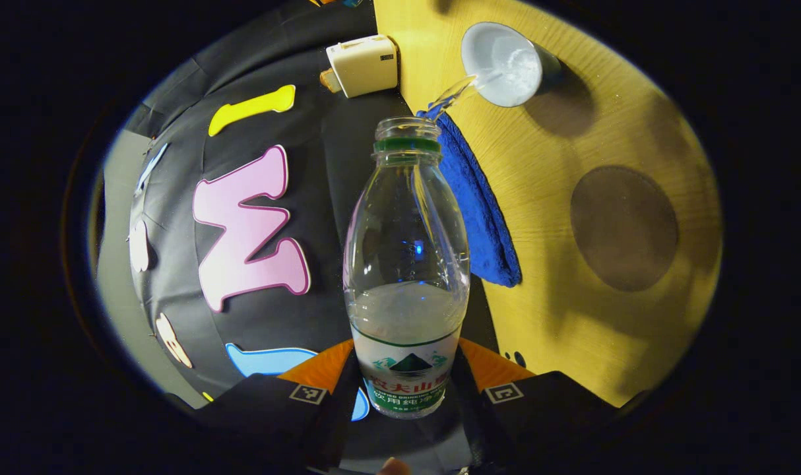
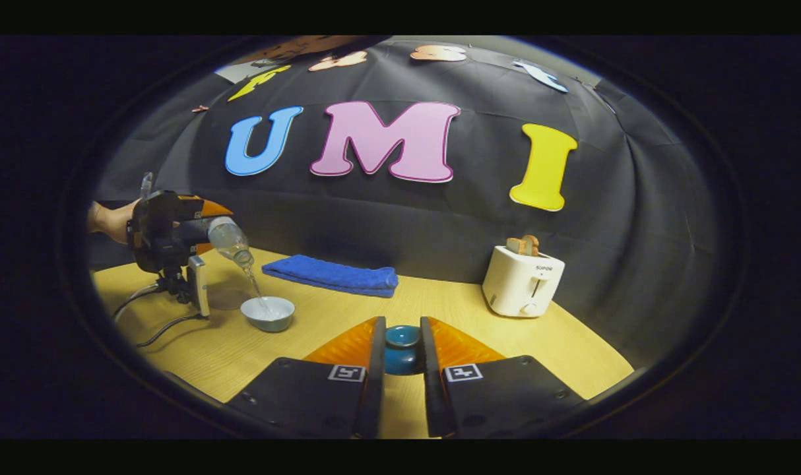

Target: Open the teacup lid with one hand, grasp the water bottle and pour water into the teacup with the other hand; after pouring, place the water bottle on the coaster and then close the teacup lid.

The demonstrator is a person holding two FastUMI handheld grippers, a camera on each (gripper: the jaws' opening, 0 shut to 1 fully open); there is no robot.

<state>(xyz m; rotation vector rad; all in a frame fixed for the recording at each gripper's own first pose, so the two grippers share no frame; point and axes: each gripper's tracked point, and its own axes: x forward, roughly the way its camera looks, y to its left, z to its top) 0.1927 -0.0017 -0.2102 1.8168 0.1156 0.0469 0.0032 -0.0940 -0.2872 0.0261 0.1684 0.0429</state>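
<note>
Water bottle [image 1: 407, 264] clamped in left claw [image 1: 406, 389], tipped over teacup [image 1: 503, 64], right claw [image 2: 402, 359] grasping lid [image 2: 402, 349]

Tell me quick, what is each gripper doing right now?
Left gripper: shut on the water bottle, pouring into the teacup.
Right gripper: shut on the teacup lid.

The water bottle [image 1: 407, 264] carries a label [image 1: 408, 382] with a mountain emblem, large Chinese characters and small English print, partly legible as "drinking water". The toaster [image 2: 522, 282] at far right bears a small dark brand mark, too tiny to make out.
</note>
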